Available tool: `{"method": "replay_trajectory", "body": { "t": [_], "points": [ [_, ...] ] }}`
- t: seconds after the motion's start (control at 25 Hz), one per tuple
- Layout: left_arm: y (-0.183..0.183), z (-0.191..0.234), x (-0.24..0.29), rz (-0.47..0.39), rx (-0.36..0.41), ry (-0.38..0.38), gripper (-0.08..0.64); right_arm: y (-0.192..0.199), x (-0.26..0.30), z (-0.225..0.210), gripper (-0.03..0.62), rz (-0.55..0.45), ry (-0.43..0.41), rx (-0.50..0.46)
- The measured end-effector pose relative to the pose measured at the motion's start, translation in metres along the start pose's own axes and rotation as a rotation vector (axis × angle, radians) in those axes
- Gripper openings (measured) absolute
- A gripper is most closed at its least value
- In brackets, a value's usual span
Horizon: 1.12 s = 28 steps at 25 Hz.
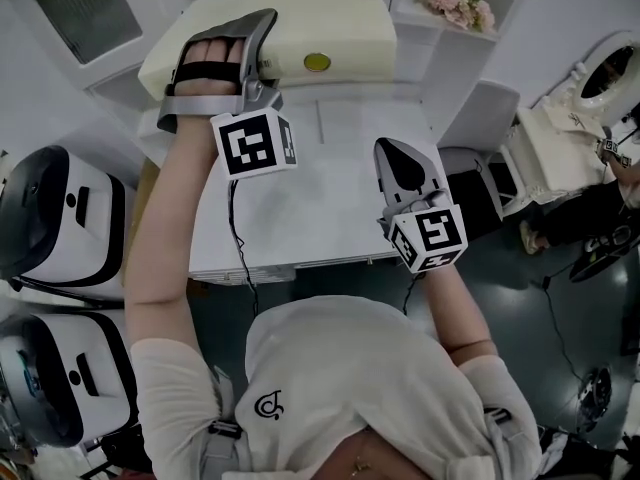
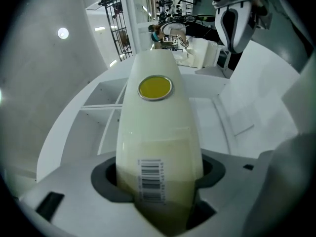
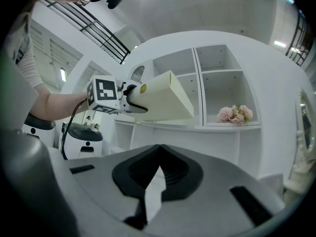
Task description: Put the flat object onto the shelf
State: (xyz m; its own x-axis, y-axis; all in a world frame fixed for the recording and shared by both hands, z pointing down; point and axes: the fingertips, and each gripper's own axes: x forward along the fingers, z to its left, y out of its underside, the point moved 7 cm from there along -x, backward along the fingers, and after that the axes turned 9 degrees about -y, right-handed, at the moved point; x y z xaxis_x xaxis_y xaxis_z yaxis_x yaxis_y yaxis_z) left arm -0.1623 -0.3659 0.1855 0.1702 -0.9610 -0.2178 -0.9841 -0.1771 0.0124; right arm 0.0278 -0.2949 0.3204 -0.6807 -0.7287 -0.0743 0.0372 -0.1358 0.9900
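Note:
The flat object (image 1: 300,38) is a cream slab-like box with a round yellow sticker (image 2: 155,88) and a barcode. My left gripper (image 1: 262,43) is shut on its near end and holds it level, raised in front of the white shelf unit (image 3: 217,127). In the left gripper view the box (image 2: 158,132) fills the space between the jaws (image 2: 158,196). The right gripper view shows it (image 3: 165,102) against the shelf's upper left compartments. Lower and to the right, my right gripper (image 1: 405,158) is shut with nothing in it, its pads meeting (image 3: 159,149).
Pink flowers (image 3: 236,113) sit in the right shelf compartment (image 1: 455,3). Two white machines with dark fronts (image 1: 50,218) stand at the left. A white counter top (image 1: 330,198) lies under my arms. White furniture (image 1: 600,78) stands at the far right.

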Motion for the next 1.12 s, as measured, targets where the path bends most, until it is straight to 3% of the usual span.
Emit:
{"method": "replay_trajectory", "body": {
  "t": [0.2,0.32,0.88,0.96,1.12],
  "points": [
    [0.008,-0.017,0.023,0.019,0.051,0.044,0.329,0.004,0.005,0.000,0.008,0.012,0.017,-0.001],
    [0.009,-0.027,0.035,0.032,0.043,0.077,0.331,0.007,0.009,-0.004,0.008,0.020,0.030,0.006],
    [0.030,-0.053,0.094,0.083,0.061,0.081,0.367,0.012,0.033,-0.011,0.008,0.008,0.027,0.038],
    [0.031,-0.055,0.101,0.084,0.039,0.097,0.380,0.013,0.036,-0.011,0.008,0.011,0.025,0.039],
    [0.036,-0.066,0.117,0.103,0.067,0.137,0.427,0.017,0.043,-0.016,0.008,0.022,0.021,0.039]
  ]
}}
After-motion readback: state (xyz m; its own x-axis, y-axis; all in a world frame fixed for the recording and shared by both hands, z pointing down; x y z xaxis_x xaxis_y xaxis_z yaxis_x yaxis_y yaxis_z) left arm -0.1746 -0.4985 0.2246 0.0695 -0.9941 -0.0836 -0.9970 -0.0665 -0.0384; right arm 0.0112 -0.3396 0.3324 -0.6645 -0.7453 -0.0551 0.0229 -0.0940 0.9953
